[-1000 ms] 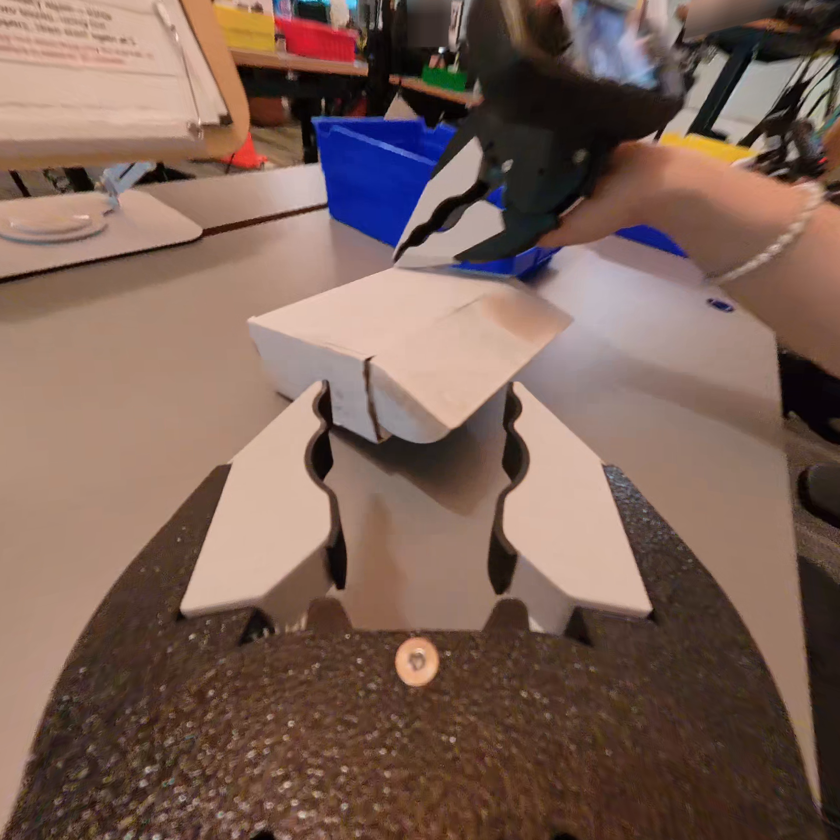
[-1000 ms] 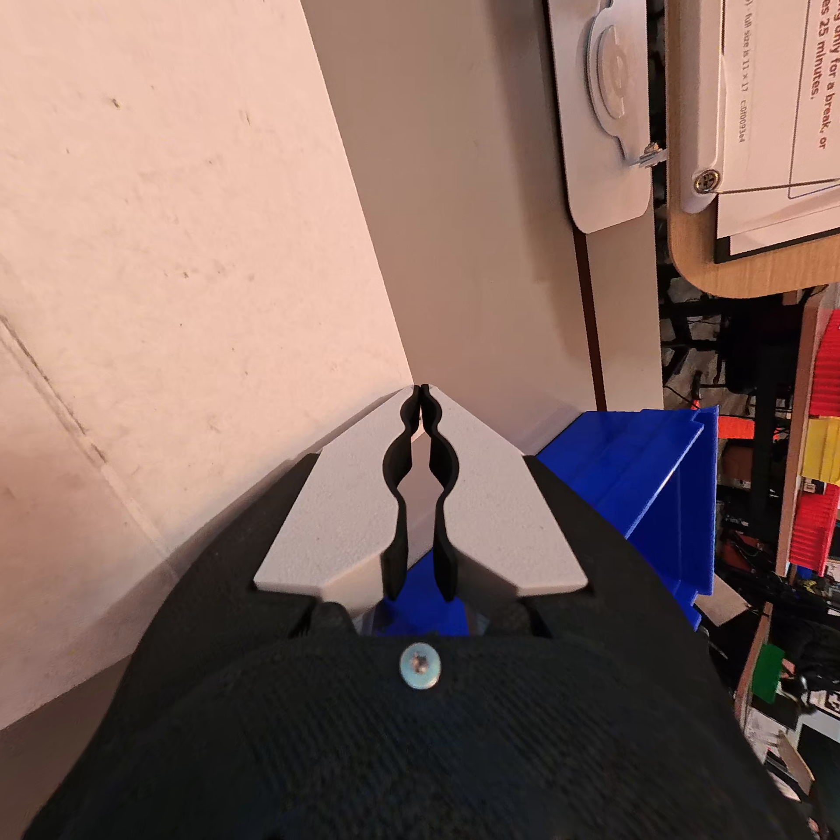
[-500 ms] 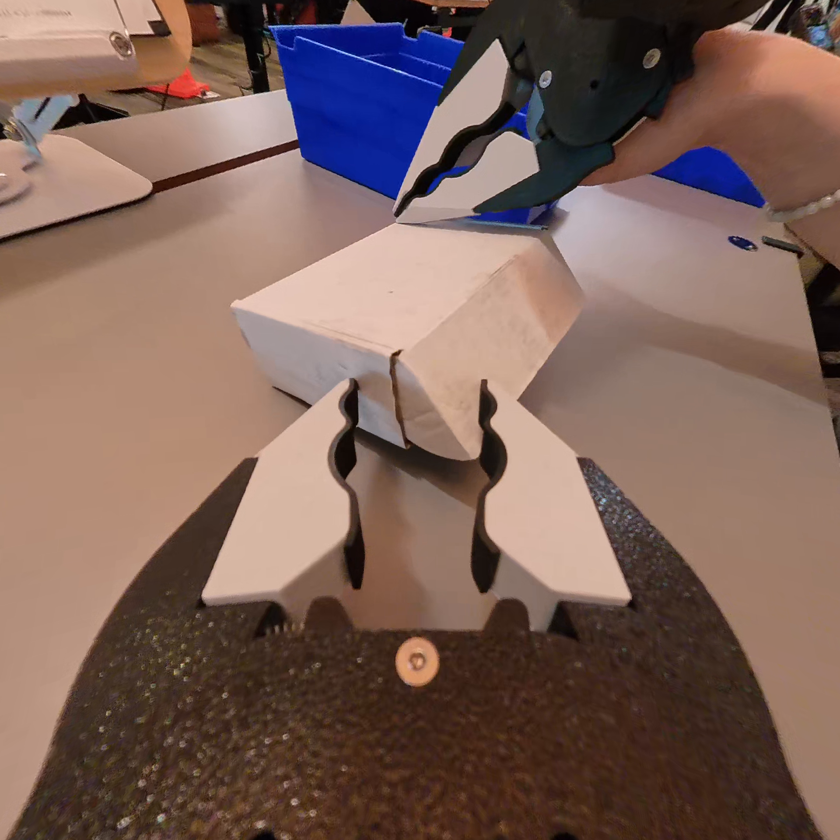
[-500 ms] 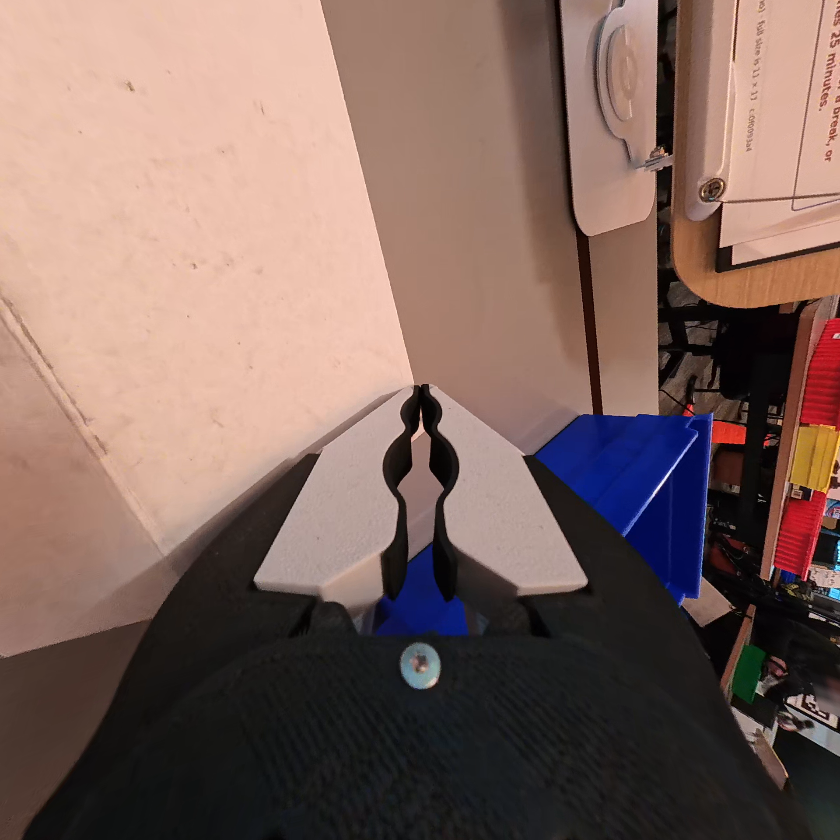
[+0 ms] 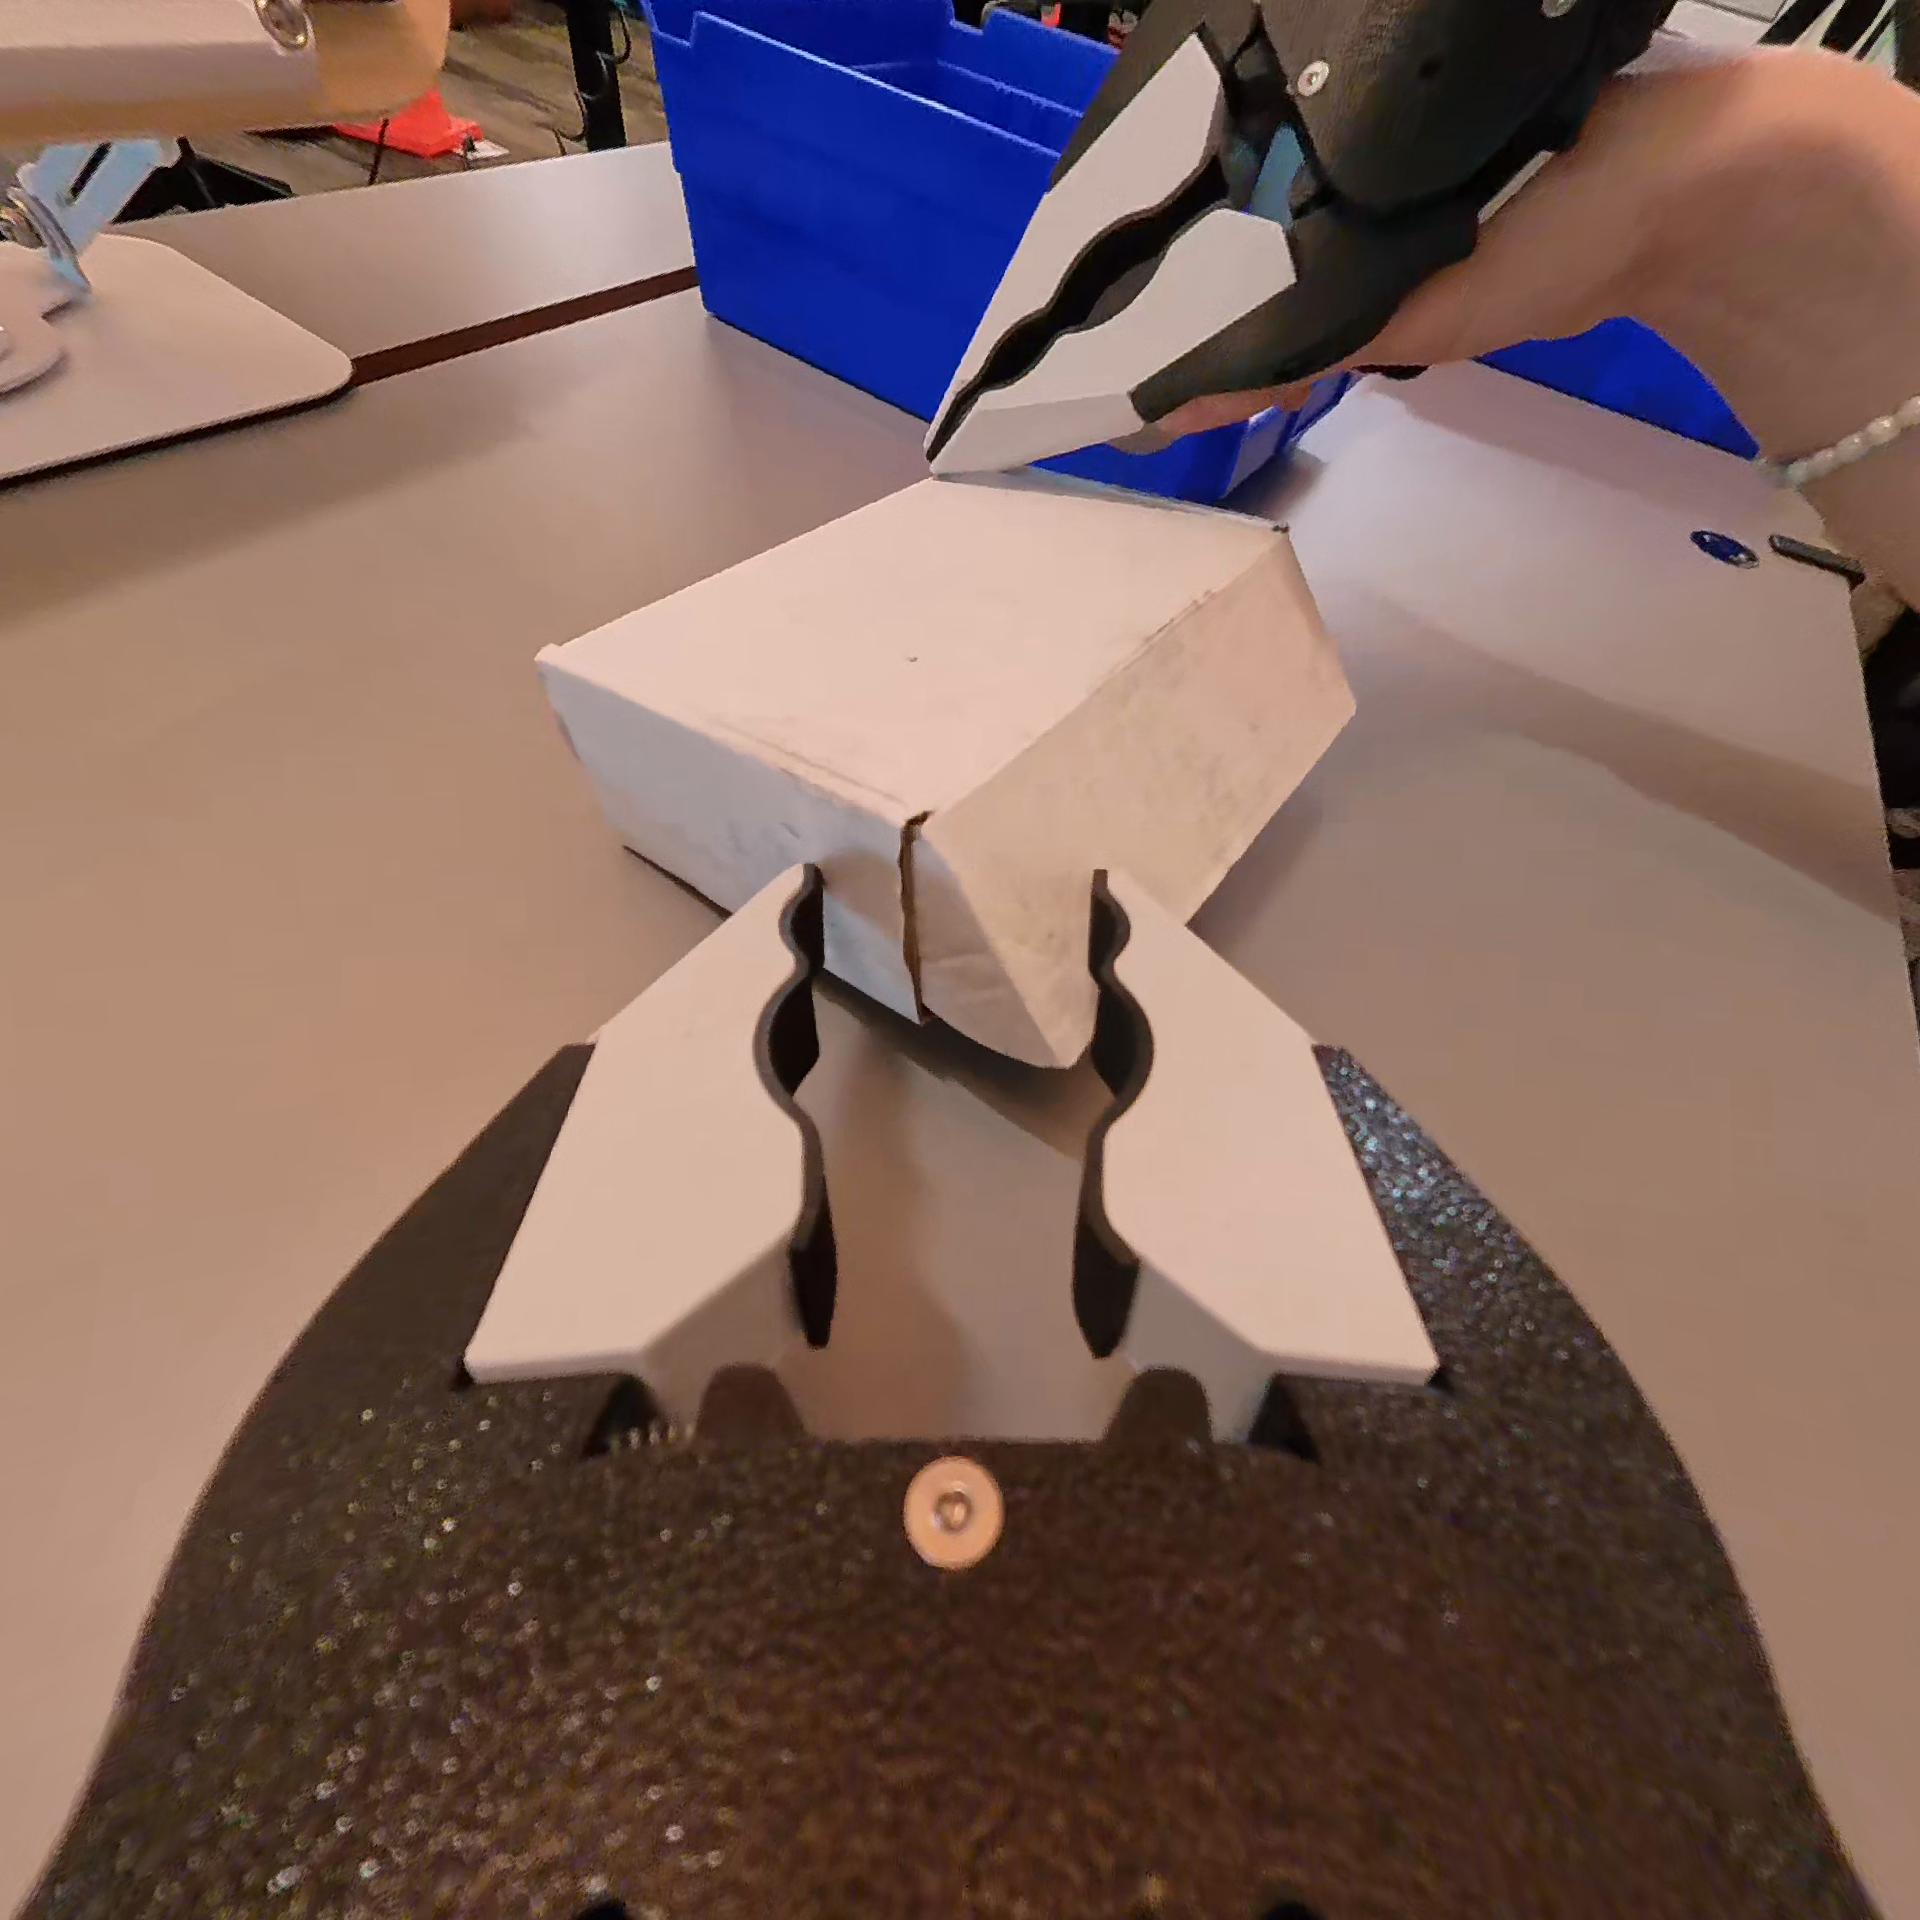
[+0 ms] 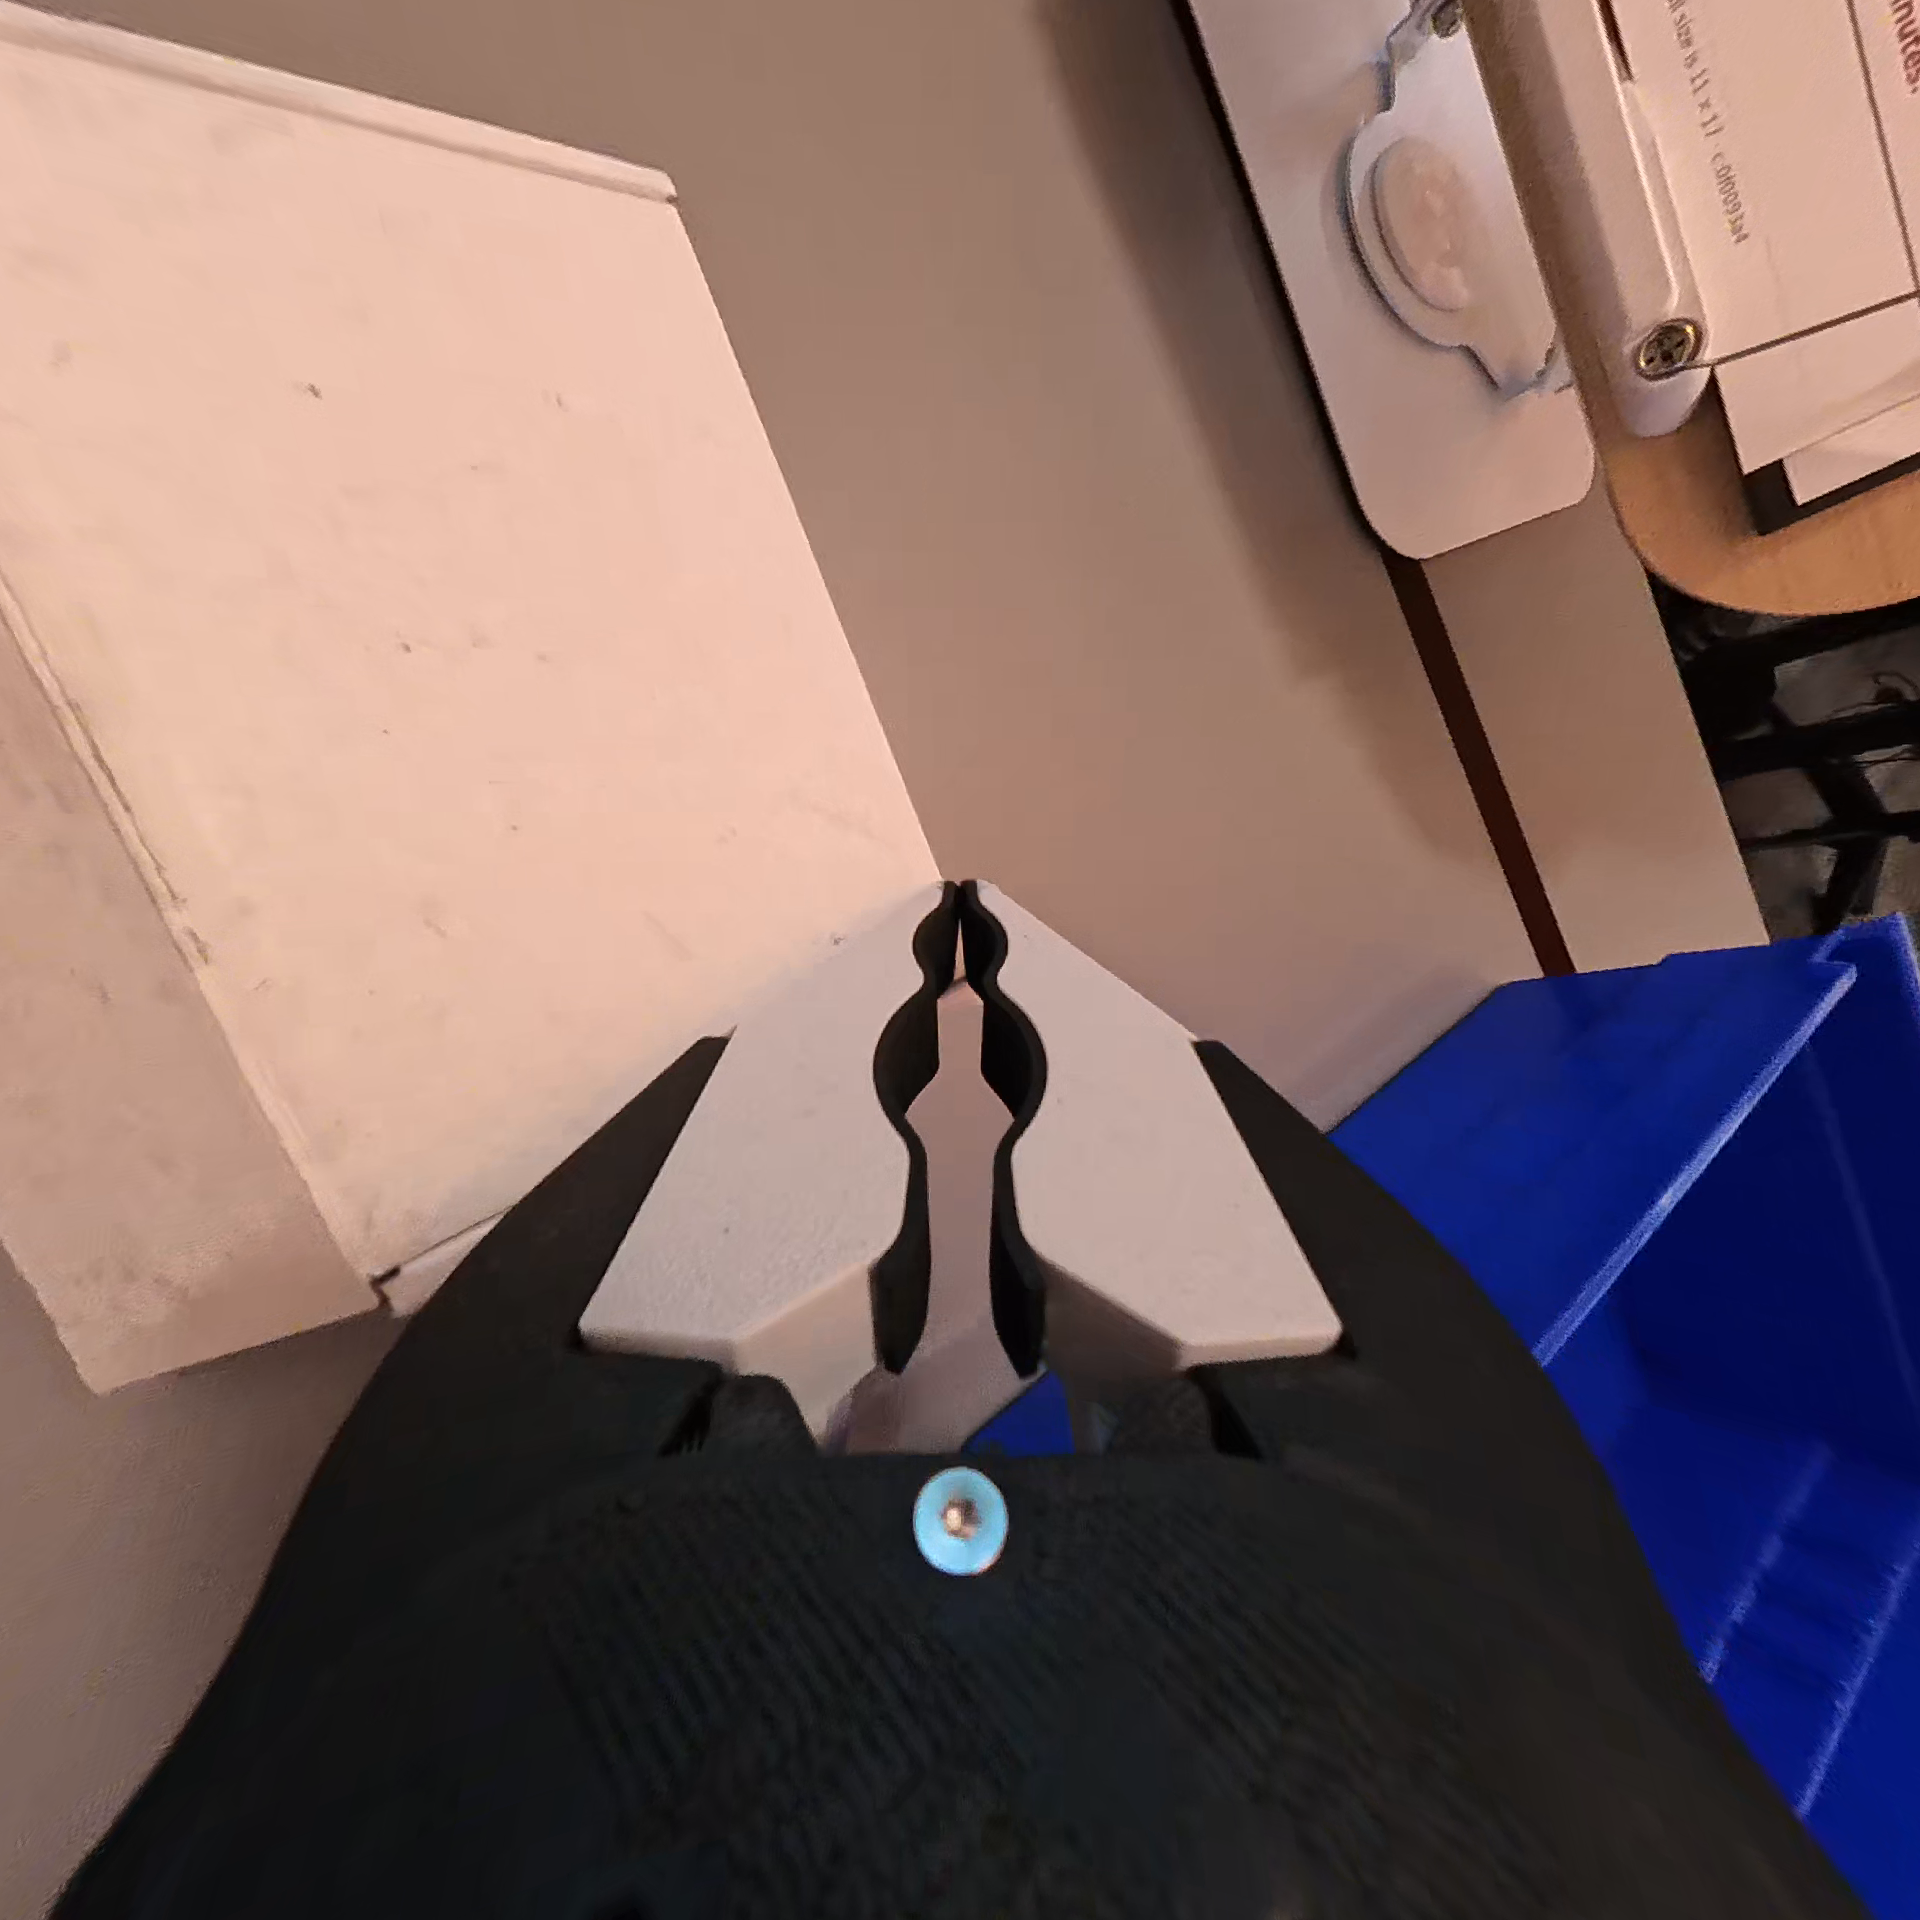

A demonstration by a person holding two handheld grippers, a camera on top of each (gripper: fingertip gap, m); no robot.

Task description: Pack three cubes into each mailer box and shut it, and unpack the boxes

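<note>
A white mailer box lies on the grey table with its lid down. Its front flap hangs folded over the near corner. My left gripper is open, and that near corner with the flap sits between its fingertips. My right gripper is shut and empty, held by a hand, with its tip at the far edge of the lid. In the right wrist view the shut right gripper sits by the box corner. No cubes are visible.
A blue bin stands just behind the box; it also shows in the right wrist view. A clipboard stand with a white base is at the far left. A small blue dot marks the table at right.
The front flap has folded down from sticking out flat to hanging over the near corner. My left gripper has narrowed and closed in on that corner. My right gripper has drawn back a little.
</note>
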